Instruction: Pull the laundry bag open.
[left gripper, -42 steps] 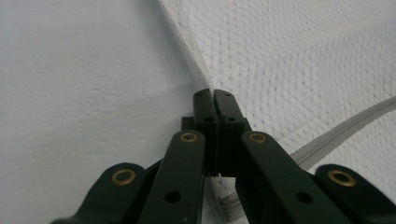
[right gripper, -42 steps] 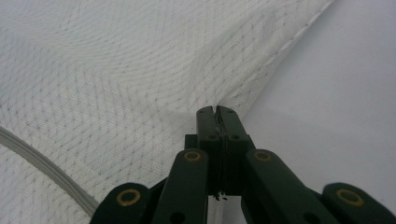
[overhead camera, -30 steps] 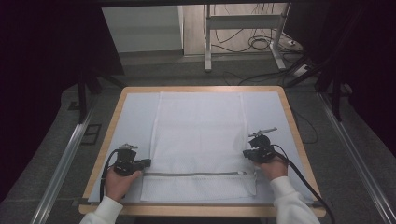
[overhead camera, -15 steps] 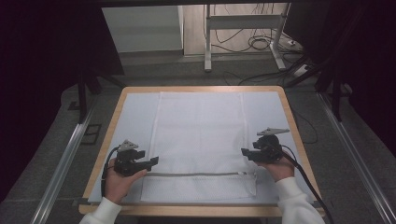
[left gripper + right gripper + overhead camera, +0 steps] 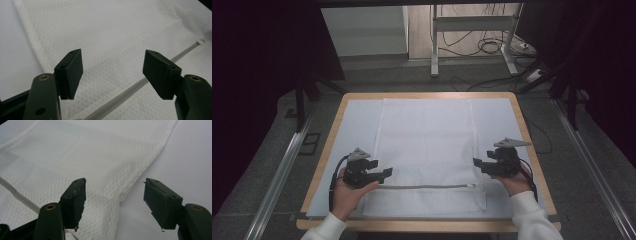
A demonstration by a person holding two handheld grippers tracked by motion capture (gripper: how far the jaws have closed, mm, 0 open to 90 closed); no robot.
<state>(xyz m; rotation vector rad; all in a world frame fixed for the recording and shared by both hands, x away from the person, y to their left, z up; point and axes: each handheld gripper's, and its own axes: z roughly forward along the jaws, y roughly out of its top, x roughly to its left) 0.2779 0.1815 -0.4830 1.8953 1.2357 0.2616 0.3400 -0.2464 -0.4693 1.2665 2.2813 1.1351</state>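
one white mesh bag [image 5: 427, 150] lies flat along the middle of the table [image 5: 512, 100], on a pale sheet [image 5: 357, 125] that covers most of the wooden top. one grey zipper [image 5: 422, 187] runs across the bag near its near end, with a small white pull [image 5: 468, 186] at its right end. two tongs are over the table, one per hand. the left tongs [image 5: 384, 173] sit at the bag's left edge just above the zipper's left end; in the left gripper view [image 5: 112, 72] both pads stand wide apart with nothing between them, over mesh and zipper. the right tongs [image 5: 478, 164] sit at the bag's right edge, likewise spread and empty; in the right gripper view [image 5: 115, 200] the bag's edge passes between the pads. two white sleeves [image 5: 529, 215] enter from below.
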